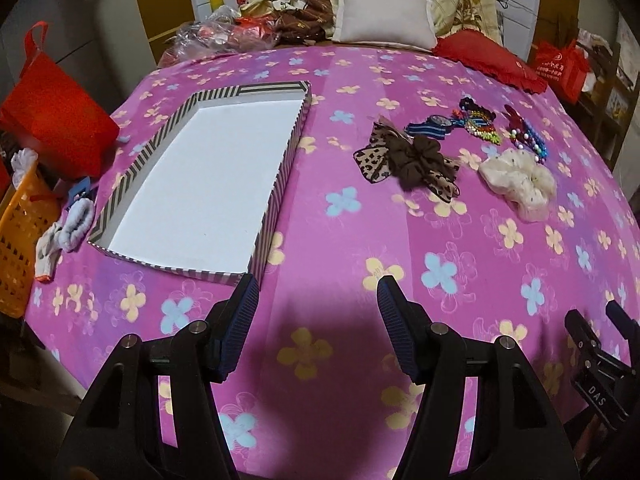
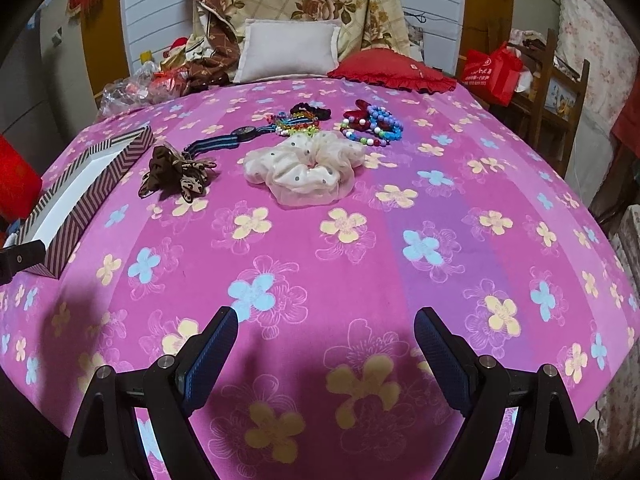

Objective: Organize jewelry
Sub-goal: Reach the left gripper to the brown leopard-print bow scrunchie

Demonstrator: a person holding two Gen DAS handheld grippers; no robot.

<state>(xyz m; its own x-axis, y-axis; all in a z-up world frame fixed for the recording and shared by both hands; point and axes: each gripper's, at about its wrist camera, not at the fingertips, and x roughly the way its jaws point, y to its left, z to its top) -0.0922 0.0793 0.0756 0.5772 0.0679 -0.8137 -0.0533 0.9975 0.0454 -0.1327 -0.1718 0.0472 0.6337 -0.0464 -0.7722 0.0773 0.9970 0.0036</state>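
While the striped box (image 1: 256,92) lies open on the pink flowered bedspread (image 1: 340,240) with nothing on its white floor, the jewelry and hair pieces sit in a loose cluster well off its long side. Nearest the box is a brown leopard-print scrunchie (image 1: 408,158); beyond that lies a blue striped watch (image 1: 434,126), then a heap of bright bead bracelets (image 1: 480,124) and another of blue and white beads (image 1: 526,138). A cream dotted scrunchie (image 1: 520,182) rests at the far edge of the cluster from the box. Just off the box's near corner hangs the left gripper (image 1: 316,292), its jaws wide with nothing between them. Farther from the box, the right gripper (image 2: 324,320) also stands wide and holds nothing. Behind the box, at the head of the bed, lie a white pillow (image 1: 384,16) and a red cushion (image 1: 488,56).
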